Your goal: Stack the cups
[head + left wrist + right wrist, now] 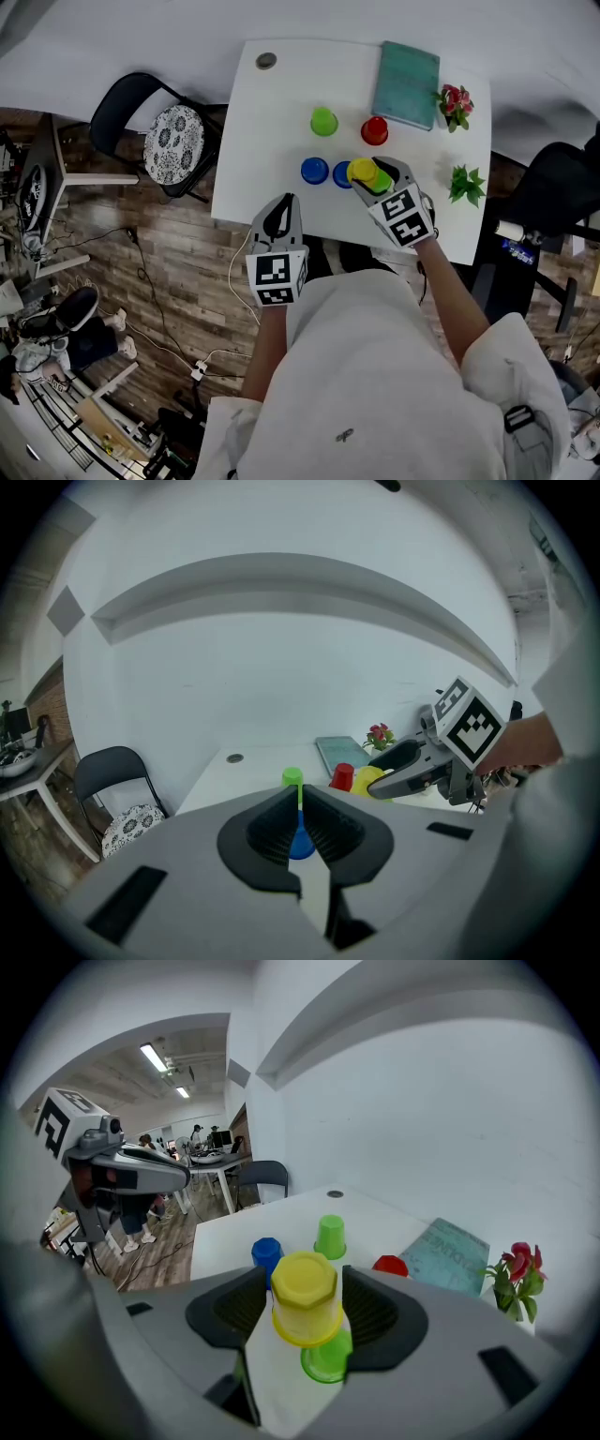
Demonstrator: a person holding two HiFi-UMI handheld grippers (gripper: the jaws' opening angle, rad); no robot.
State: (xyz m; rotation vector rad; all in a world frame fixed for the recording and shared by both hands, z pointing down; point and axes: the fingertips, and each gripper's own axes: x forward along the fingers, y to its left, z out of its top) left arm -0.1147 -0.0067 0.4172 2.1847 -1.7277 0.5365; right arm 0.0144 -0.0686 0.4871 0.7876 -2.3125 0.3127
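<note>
Yellow cup (305, 1297) atop a green cup (330, 1363) stands between the right gripper's (305, 1281) wide-open jaws; at eight o'clock, the left gripper's (300, 801) jaws are closed, empty.

Cup stack (366, 173) sits near the bench (253, 141) front, another cup (314, 170) left of it, book (406, 84) at back right.

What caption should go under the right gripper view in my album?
Yellow cup upside down on a green cup, between the open jaws of the right gripper.
</note>
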